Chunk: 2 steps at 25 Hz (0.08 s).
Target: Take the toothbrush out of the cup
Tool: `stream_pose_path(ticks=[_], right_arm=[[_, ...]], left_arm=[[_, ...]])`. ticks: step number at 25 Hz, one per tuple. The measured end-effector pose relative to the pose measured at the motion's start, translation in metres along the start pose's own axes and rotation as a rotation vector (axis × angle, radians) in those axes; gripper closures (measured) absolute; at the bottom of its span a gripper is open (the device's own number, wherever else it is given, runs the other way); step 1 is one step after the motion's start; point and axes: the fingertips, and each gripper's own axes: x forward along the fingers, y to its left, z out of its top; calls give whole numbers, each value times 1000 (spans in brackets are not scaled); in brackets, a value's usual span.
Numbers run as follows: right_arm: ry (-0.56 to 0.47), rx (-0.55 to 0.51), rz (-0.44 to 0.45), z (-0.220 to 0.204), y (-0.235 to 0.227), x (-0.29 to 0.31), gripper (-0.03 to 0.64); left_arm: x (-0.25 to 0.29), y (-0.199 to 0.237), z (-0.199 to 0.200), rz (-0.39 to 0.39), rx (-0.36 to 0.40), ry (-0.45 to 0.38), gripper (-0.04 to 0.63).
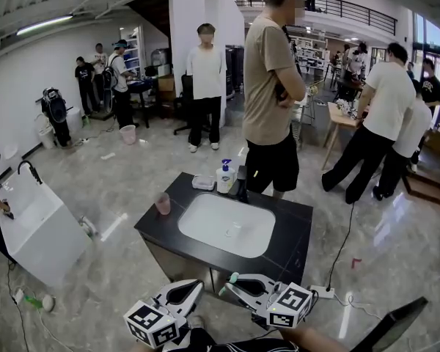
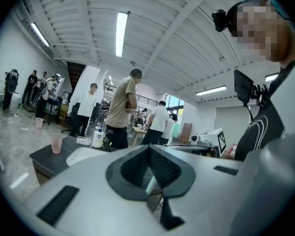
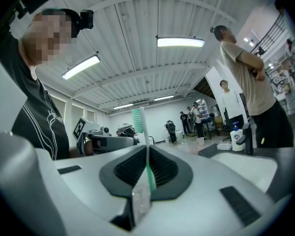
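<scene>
My right gripper (image 3: 147, 149) is shut on a toothbrush (image 3: 139, 119) with a white and green handle. Its green bristle head stands up beyond the jaw tips. In the head view that gripper (image 1: 231, 279) is at the bottom, just in front of the black counter (image 1: 293, 222), and a bit of the toothbrush (image 1: 233, 276) shows at its tip. An empty pink cup (image 1: 163, 203) stands on the counter's left corner, well apart from both grippers, and it is also in the left gripper view (image 2: 56, 144). My left gripper (image 1: 199, 284) is beside the right one, its jaws (image 2: 148, 147) shut and holding nothing.
A white basin (image 1: 227, 226) is set into the counter, with a soap bottle (image 1: 225, 178) and a small dish at its far edge. Several people stand behind. A white sink unit (image 1: 37, 226) stands at the left. A power strip (image 1: 326, 293) and its cable lie on the floor at the right.
</scene>
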Motion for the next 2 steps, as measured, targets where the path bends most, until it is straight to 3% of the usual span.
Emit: stream_pose_path(ticks=[2], right_arm=[[0,-1,1,2,0,1,591]], left_arm=[[0,1,1,2,-3,1,591]])
